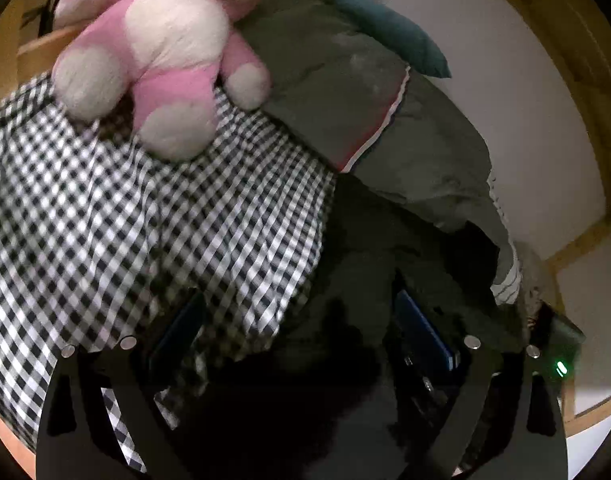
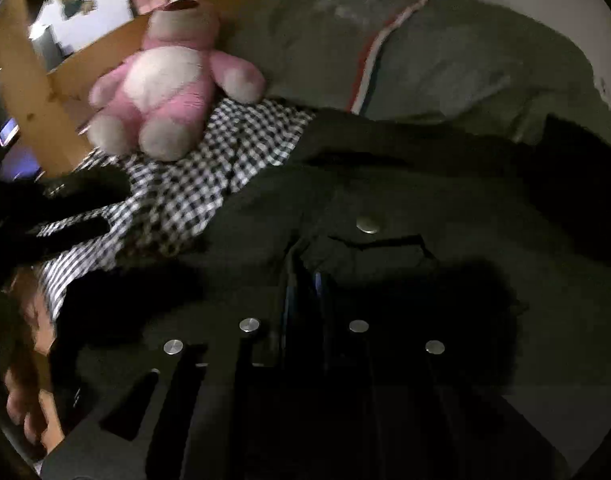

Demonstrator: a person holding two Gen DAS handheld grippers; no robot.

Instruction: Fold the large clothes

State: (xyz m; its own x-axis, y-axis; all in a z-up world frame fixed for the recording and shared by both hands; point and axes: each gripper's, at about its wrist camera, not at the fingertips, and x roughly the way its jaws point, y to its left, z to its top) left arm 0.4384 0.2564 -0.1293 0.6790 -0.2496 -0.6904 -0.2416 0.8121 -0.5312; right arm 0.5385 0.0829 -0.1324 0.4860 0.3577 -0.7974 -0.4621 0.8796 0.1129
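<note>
Risk of snagging only one layer of the dark garment [image 2: 385,184], spread on the bed at 12 o'clock from the right gripper [image 2: 305,280], nearly closed with a fold seemingly pinched, though too dark to be sure. Risk too of dragging the checked sheet [image 1: 125,220] along, or toppling the plush toy [image 1: 161,52] at 11 o'clock. Left gripper [image 1: 297,320] wide open, empty. Counted: one garment, one toy, one green pillow [image 1: 345,92], one teal cushion [image 1: 393,32], two grippers.
</note>
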